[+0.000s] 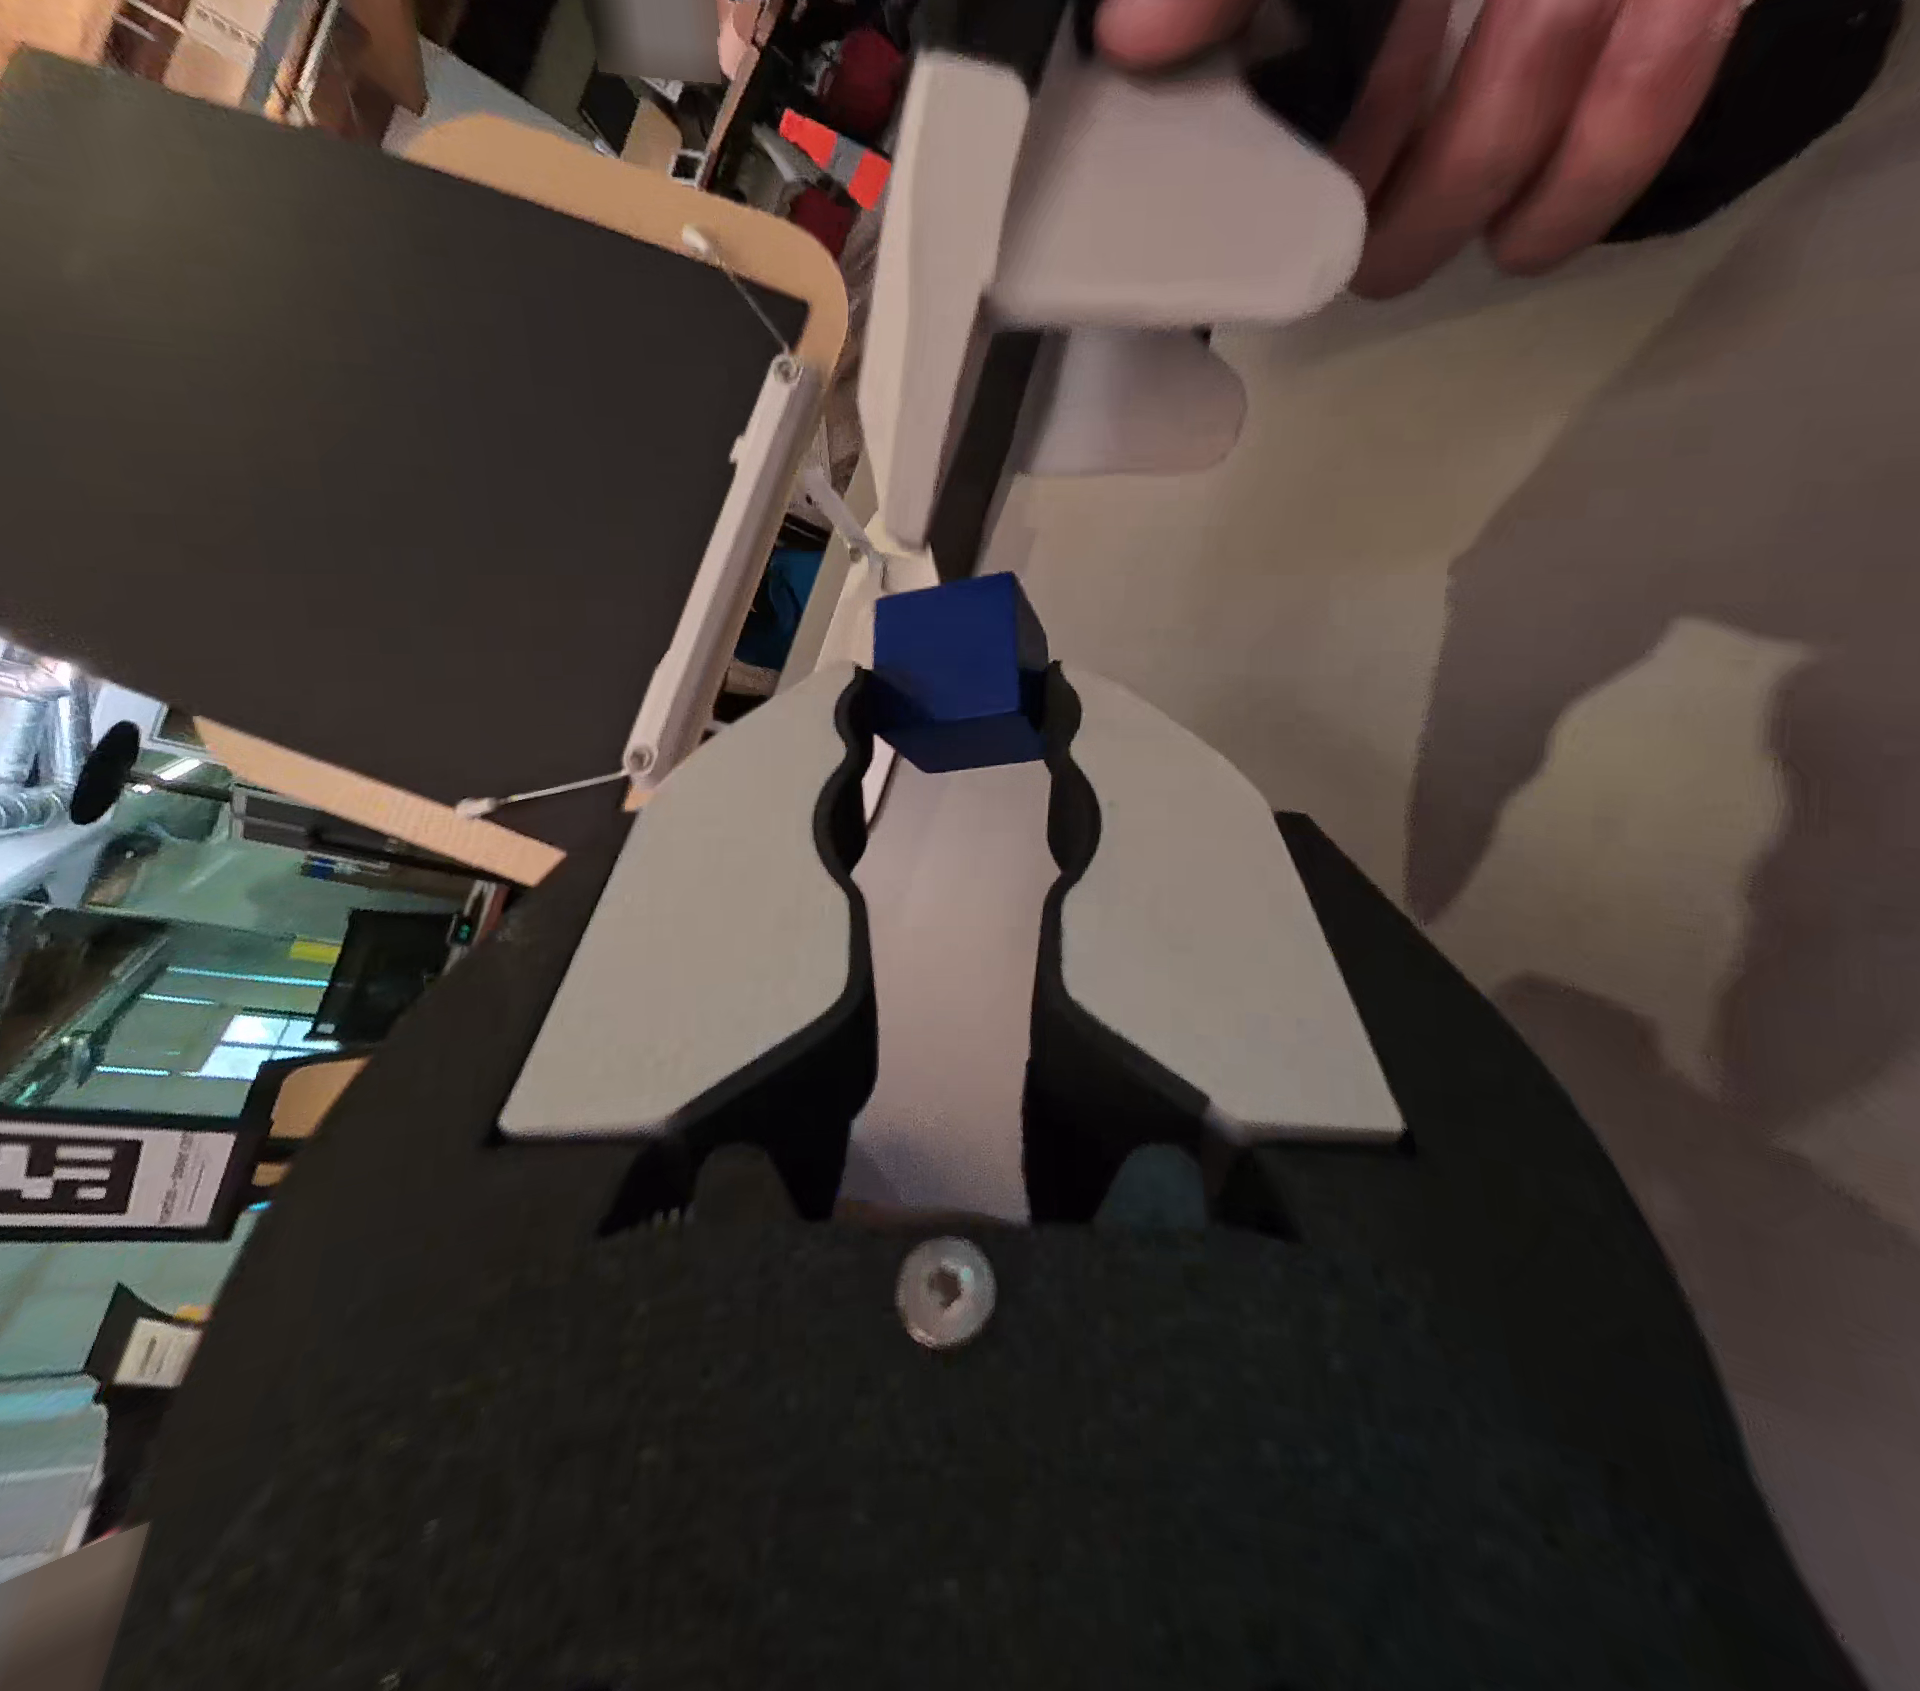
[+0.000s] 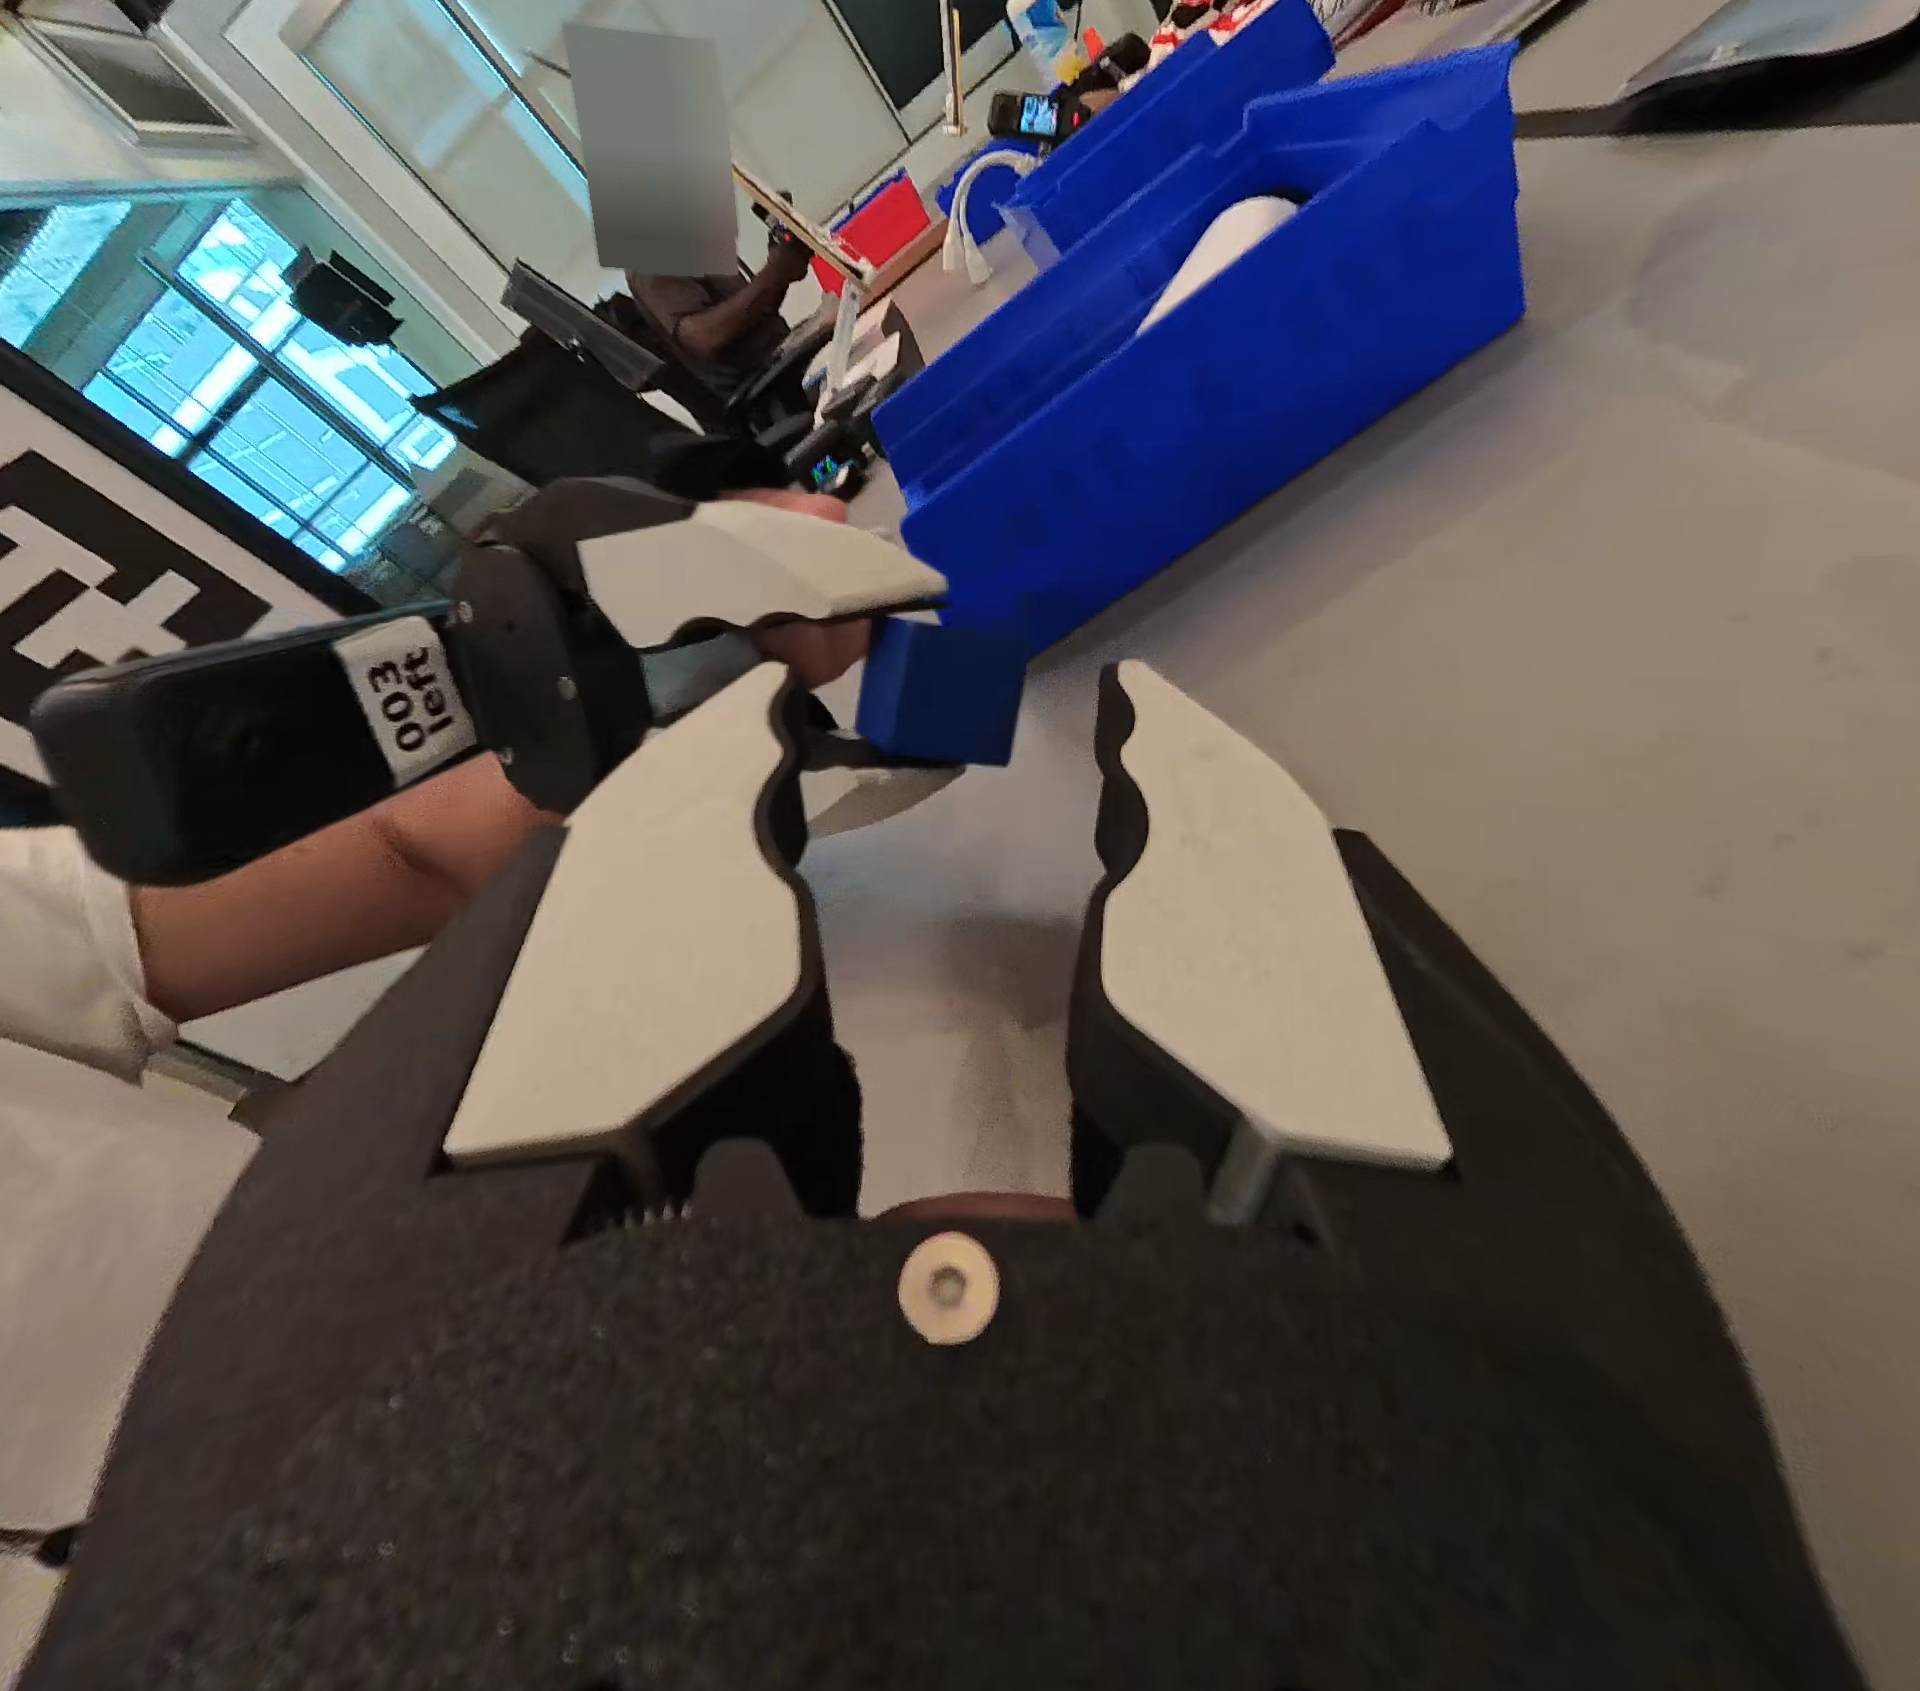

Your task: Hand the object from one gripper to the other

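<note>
A small blue cube is clamped between the tips of my left gripper, held in the air above the grey table. In the right wrist view the left gripper's fingers come in from the left with the cube at their tips. My right gripper is open, its two tips on either side of the cube and not touching it. In the left wrist view the right gripper's white fingers reach down from above to just behind the cube.
A blue bin holding a white roll stands on the table just beyond the cube. A hand holds the right gripper. A black panel on cardboard stands to the left. A person sits in the background. Only a small space, under 4 cm, lies between the two pairs of fingers.
</note>
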`<action>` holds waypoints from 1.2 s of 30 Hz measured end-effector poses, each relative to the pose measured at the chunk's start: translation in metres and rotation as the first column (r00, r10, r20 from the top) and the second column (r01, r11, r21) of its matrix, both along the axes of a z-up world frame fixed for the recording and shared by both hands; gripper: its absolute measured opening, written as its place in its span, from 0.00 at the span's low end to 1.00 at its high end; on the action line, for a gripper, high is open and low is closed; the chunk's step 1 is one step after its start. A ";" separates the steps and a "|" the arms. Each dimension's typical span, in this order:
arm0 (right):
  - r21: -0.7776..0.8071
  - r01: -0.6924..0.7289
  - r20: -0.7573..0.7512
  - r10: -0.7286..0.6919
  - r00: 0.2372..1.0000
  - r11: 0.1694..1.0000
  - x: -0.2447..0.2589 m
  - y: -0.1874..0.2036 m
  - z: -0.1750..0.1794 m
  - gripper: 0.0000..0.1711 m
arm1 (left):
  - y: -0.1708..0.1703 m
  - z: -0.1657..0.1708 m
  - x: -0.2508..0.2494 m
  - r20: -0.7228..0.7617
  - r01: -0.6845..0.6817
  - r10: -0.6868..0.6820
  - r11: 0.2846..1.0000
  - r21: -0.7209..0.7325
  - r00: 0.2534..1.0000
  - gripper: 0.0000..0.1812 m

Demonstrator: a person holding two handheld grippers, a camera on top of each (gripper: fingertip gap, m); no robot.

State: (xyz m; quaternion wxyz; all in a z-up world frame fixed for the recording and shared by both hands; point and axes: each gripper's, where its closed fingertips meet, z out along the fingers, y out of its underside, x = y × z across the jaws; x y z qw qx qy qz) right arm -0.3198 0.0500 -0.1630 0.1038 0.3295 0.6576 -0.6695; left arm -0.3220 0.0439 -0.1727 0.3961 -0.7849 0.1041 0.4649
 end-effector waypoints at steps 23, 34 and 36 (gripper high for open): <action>0.568 0.609 -0.799 0.195 0.569 0.553 -0.002 0.012 -0.049 0.17 | -0.014 -0.027 0.024 0.854 -0.379 -0.216 0.825 0.419 0.474 0.24; 0.558 0.689 -0.821 0.428 0.378 0.463 0.019 -0.026 -0.059 0.17 | -0.013 -0.049 0.031 0.891 -0.333 -0.214 0.872 0.358 0.400 0.16; 0.578 0.657 -0.814 0.398 0.423 0.484 0.020 -0.026 -0.062 0.17 | -0.013 -0.051 0.030 0.893 -0.336 -0.209 0.873 0.354 0.399 0.15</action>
